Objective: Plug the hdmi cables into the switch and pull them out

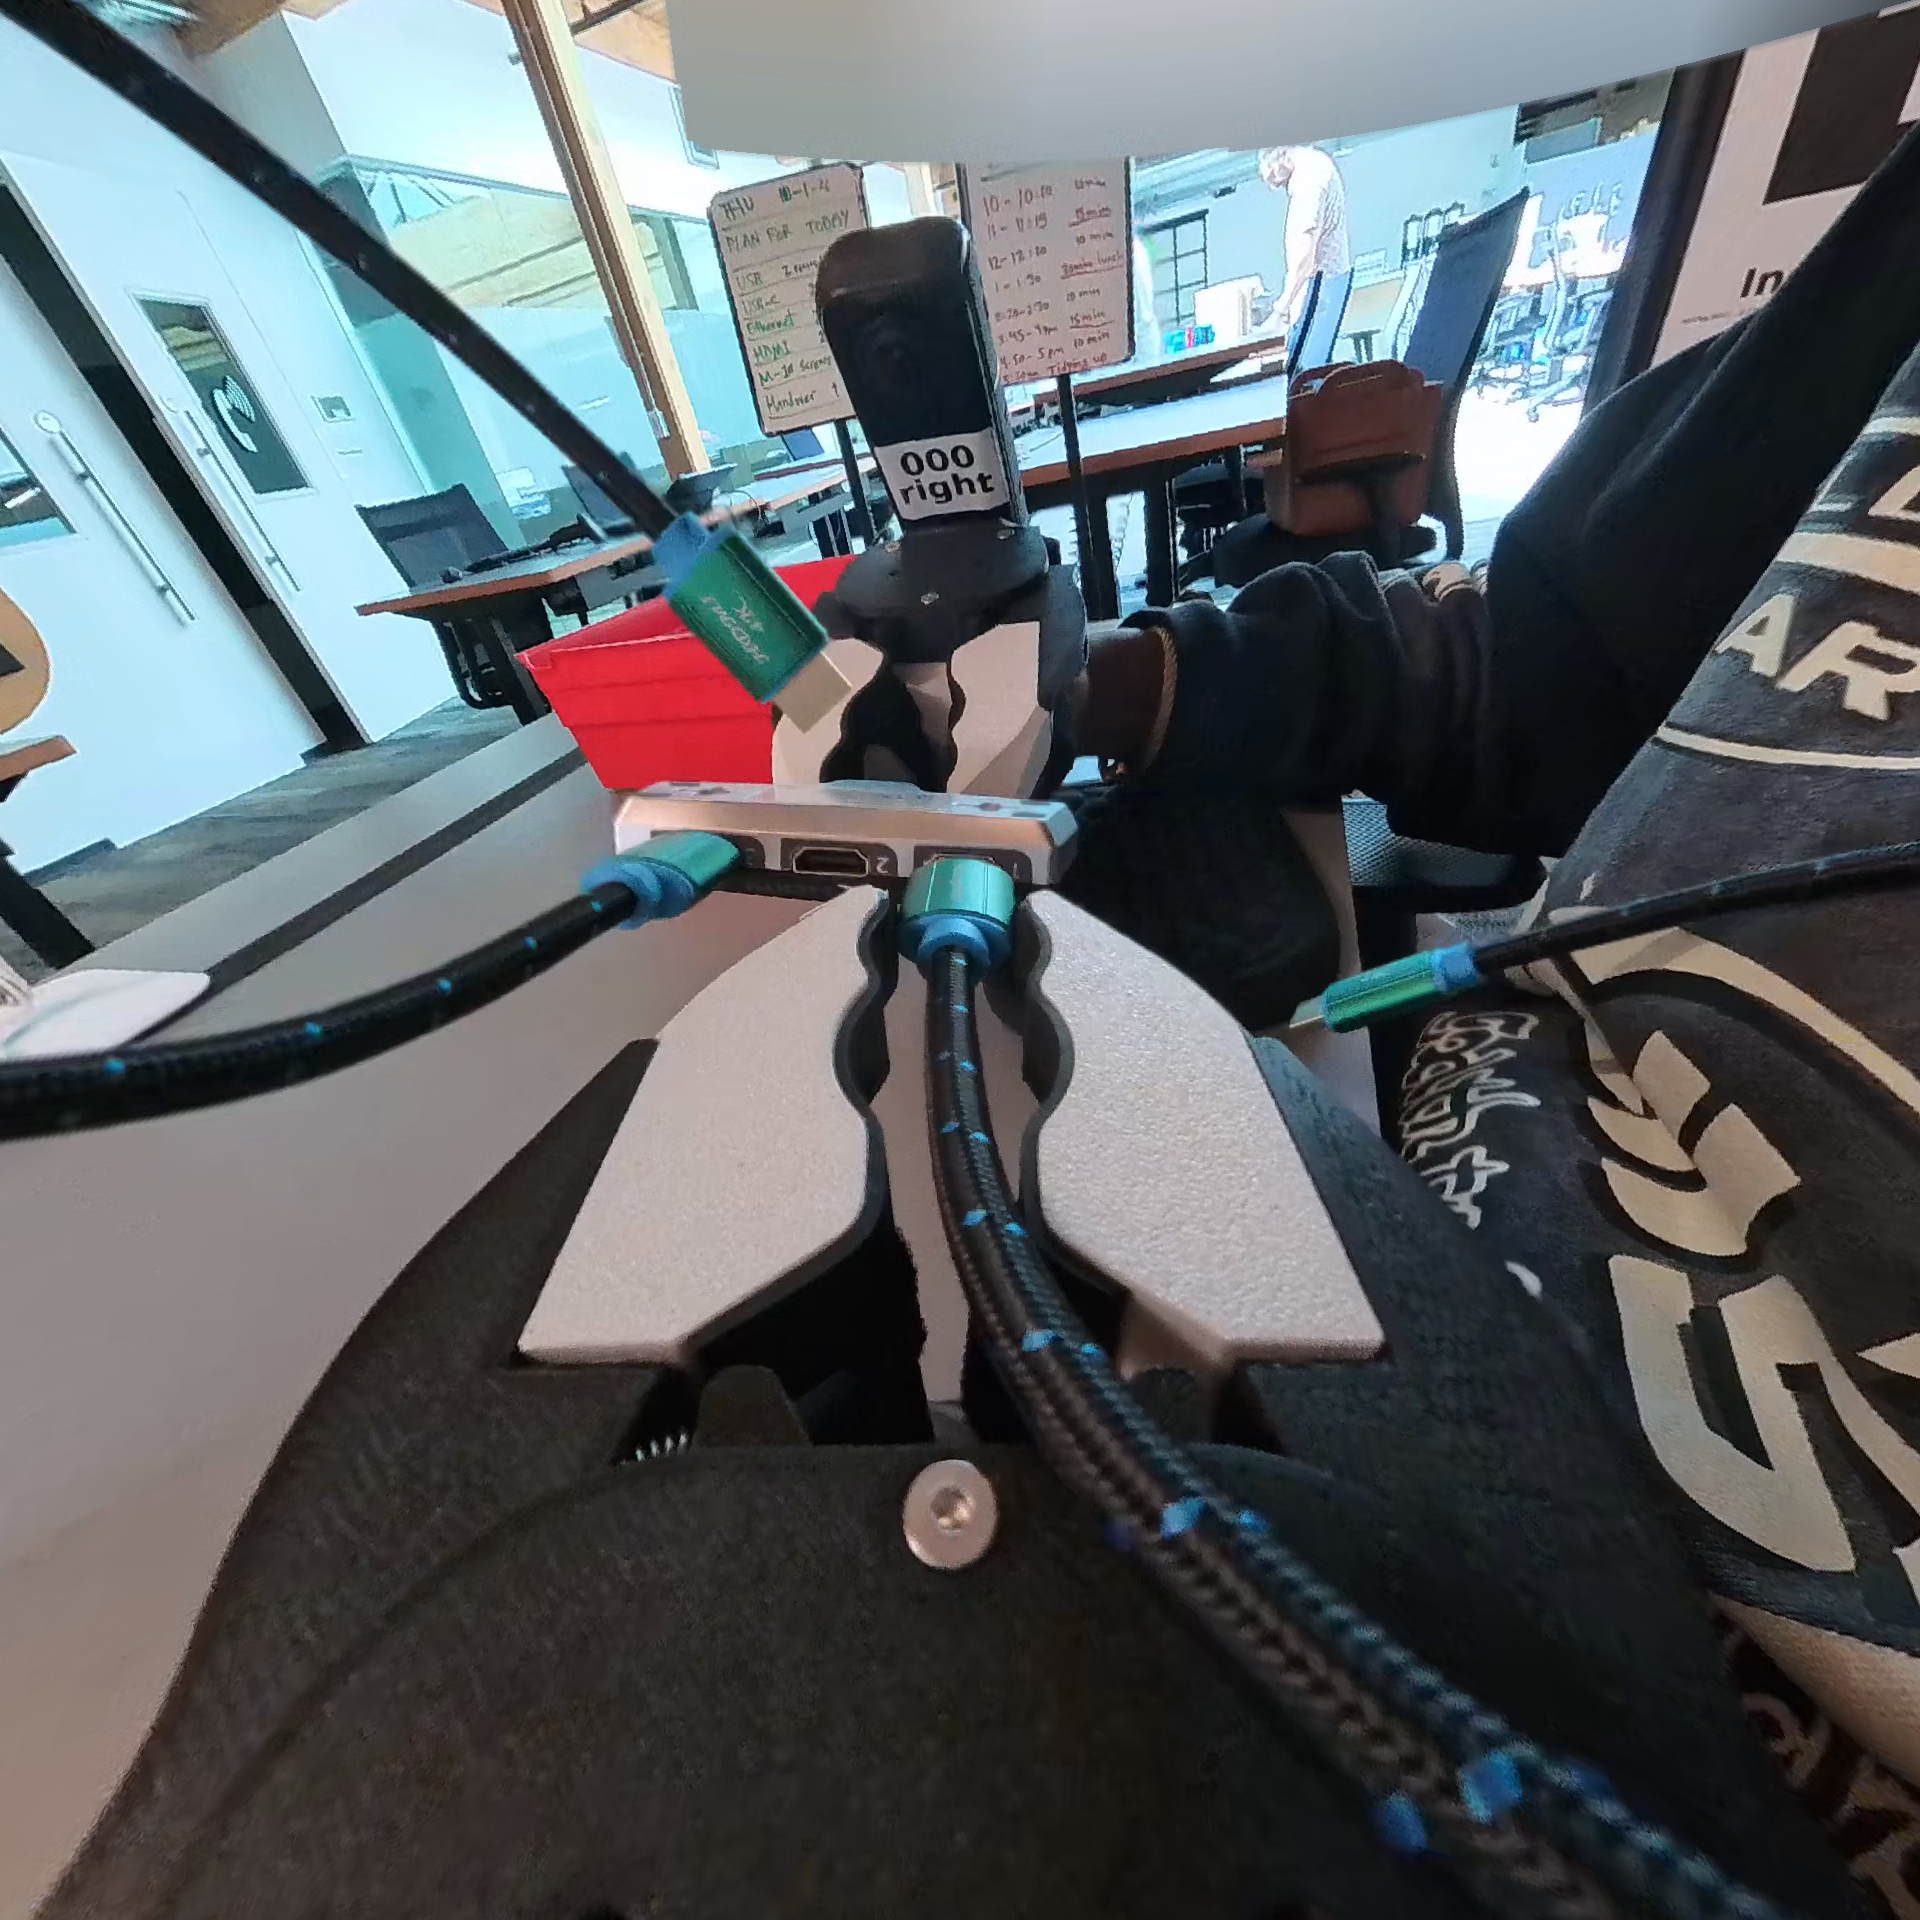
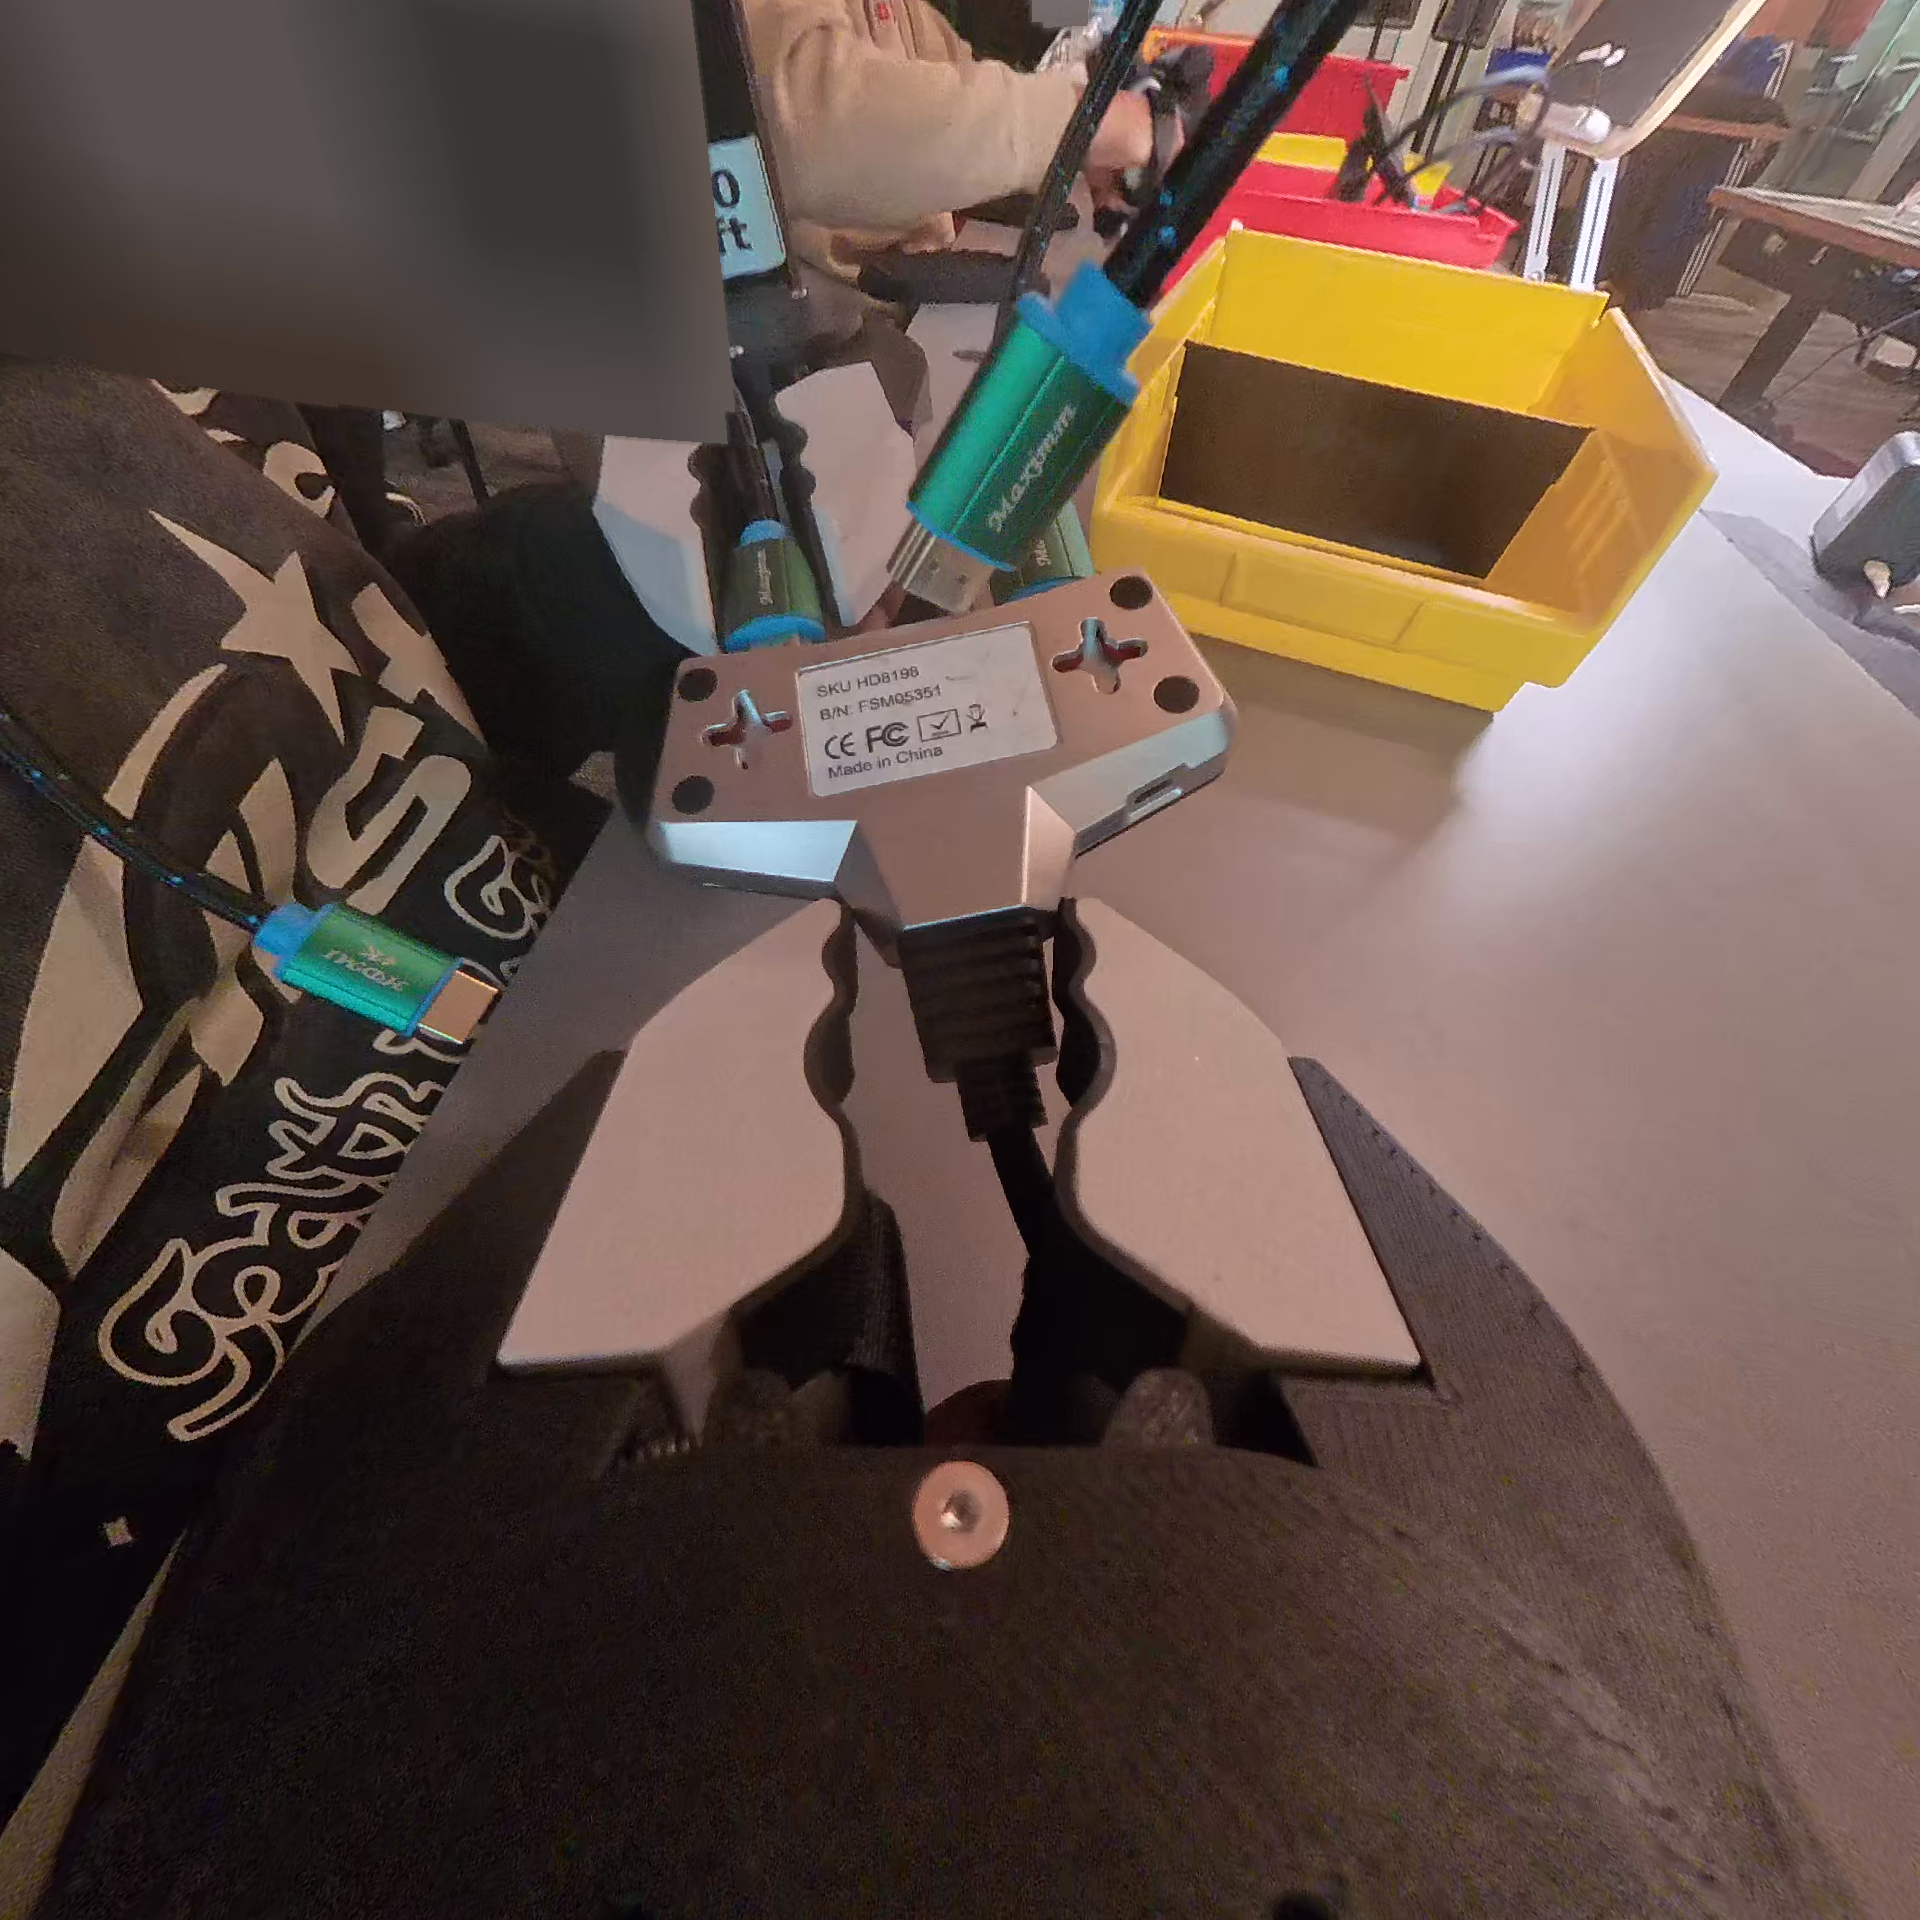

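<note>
Gripping the switch [image 2: 940, 743] by the black ribbed collar of its own lead, the right gripper [image 2: 961, 997] has its two grey fingers pressed in on that collar, holding the silver box above the pale table [image 2: 1507, 1039] with its labelled underside facing the right wrist camera. Opposite it, the left gripper [image 1: 951, 914] pinches the green-shelled plug [image 1: 956, 899] of a braided black-and-blue HDMI cable [image 1: 997, 1195], whose nose sits at the rightmost port on the switch's front face. A second green plug [image 1: 670, 868] is seated in the leftmost port, and the middle port [image 1: 828, 859] is open. A third plug [image 1: 758, 634] hangs loose, tilted down, just above the switch's far side. A fourth plug [image 1: 1387, 987] lies free against the person's patterned dark garment [image 1: 1704, 1143], apart from the switch. A yellow bin [image 2: 1392, 582] stands near the table's far edge in the right wrist view, and a red bin [image 1: 644, 686] stands behind the switch in the left wrist view.
</note>
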A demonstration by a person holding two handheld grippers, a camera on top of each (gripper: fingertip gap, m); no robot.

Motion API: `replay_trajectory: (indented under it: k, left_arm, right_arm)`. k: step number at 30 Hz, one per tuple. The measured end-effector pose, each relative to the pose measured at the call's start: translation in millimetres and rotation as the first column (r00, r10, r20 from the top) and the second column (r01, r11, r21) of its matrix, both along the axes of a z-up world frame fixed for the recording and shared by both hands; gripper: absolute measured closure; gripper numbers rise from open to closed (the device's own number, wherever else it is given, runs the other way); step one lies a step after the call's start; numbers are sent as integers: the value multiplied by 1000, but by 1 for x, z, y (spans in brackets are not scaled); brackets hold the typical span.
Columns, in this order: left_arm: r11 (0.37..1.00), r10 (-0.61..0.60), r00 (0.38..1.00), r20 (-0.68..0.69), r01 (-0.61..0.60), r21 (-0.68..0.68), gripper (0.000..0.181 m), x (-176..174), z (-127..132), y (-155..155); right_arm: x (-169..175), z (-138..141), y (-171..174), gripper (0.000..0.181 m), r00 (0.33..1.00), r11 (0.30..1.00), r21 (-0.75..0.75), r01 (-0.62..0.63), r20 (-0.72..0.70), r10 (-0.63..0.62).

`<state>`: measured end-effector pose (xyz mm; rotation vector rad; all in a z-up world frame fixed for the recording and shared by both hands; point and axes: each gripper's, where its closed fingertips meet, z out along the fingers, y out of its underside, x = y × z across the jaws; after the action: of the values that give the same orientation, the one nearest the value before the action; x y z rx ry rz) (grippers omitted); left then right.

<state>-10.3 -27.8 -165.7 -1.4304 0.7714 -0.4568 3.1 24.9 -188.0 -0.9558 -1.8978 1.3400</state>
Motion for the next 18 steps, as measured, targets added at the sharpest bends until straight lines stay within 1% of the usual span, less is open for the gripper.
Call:
replay_trajectory:
  k: [3, 5, 18]
  left_arm:
    - [999, 13, 998, -68, -16, -44, 160, 2, -10, 3]
    - [999, 13, 996, -89, -17, -42, 160, 3, -12, 3]
    - [1000, 4, 999, -37, -5, -4, 160, 4, -4, 1]
  right_arm:
    - [1, -9, 2, 145, 999, 998, 56, 7, 36, -9]
    - [2, -9, 2, 145, 999, 999, 54, 2, 35, -4]
    - [-3, -3, -3, 145, 1000, 1000, 0, -6, -7, 6]
